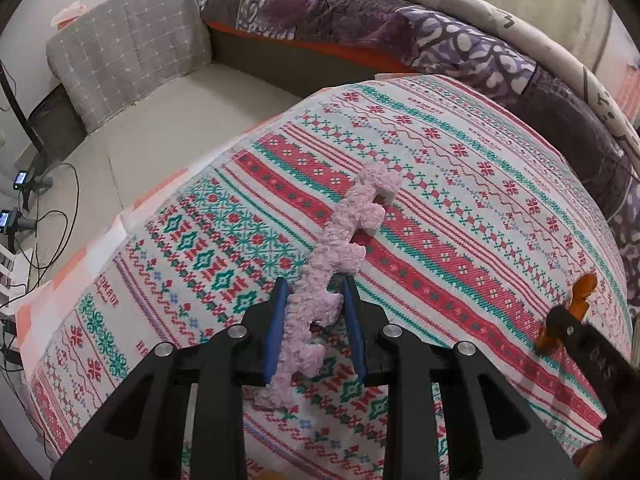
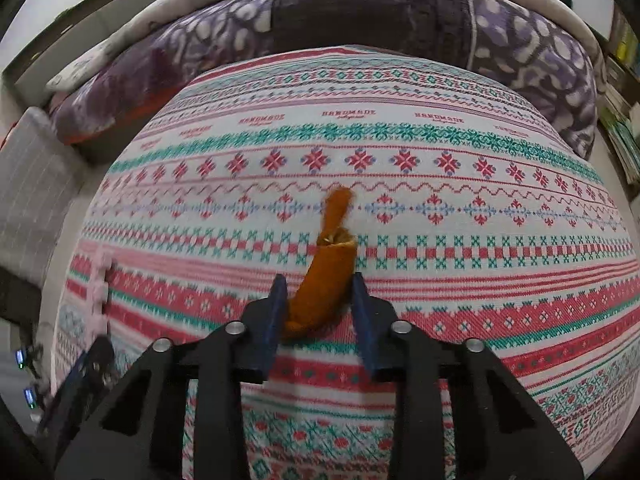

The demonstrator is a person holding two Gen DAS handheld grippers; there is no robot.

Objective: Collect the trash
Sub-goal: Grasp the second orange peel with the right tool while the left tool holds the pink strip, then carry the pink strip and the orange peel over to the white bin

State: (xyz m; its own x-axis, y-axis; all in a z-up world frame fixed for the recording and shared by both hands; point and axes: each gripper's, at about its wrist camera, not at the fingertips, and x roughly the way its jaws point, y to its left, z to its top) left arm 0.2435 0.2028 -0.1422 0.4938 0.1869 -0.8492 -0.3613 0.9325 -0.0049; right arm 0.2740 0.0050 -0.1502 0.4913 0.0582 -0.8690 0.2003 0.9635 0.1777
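Two scraps are pinched over the patterned desk (image 1: 460, 184): a pink fuzzy strip (image 1: 320, 280) in the left claw (image 1: 316, 312), an orange peel-like piece (image 2: 324, 280) in the right claw (image 2: 320, 312); both should be lifted straight, grips kept firm.

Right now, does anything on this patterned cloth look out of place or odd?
Two scraps. A fuzzy pink strip with notched edges lies across the tablecloth, clamped near one end by the left gripper. To its right, a bent orange scrap sits between the right gripper fingers. Nothing looks spilled or broken.
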